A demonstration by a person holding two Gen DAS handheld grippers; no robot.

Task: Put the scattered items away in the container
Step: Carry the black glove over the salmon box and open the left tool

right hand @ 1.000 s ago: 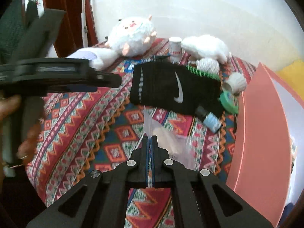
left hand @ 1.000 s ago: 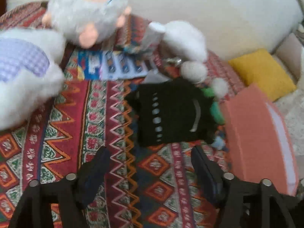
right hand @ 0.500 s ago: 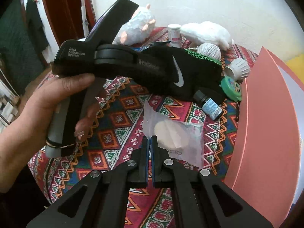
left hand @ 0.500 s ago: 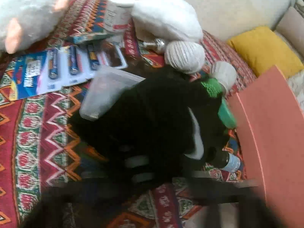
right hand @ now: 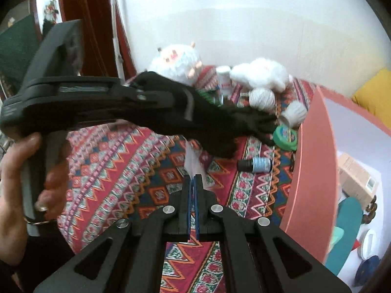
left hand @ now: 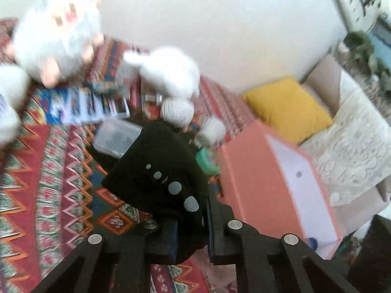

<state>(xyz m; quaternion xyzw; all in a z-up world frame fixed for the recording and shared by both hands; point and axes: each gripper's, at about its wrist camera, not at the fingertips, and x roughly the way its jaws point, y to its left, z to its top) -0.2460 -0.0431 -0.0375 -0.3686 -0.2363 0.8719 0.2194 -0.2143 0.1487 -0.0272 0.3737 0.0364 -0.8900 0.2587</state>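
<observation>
My left gripper (left hand: 193,217) is shut on a black sports cloth (left hand: 158,171) with silver dots and holds it off the patterned rug (left hand: 48,171). In the right wrist view a hand holds the left gripper (right hand: 146,97), and the black cloth (right hand: 215,124) droops from it towards the coral box (right hand: 310,158). That open coral box (left hand: 254,171) stands at the rug's right edge, just right of the cloth. My right gripper (right hand: 192,178) is shut, with a clear plastic packet (right hand: 193,156) standing narrow at its tips.
On the rug beyond lie two white yarn balls (right hand: 261,97), a green tape roll (right hand: 284,135), a small dark bottle (right hand: 256,164), a battery pack (left hand: 90,105), a clear plastic case (left hand: 117,136) and white plush toys (right hand: 176,61). A yellow cushion (left hand: 288,109) sits behind the box.
The left gripper went from open above the rug to shut on the black cloth and raised it. The right gripper stayed shut and rose; the packet at its tips now looks narrower.
</observation>
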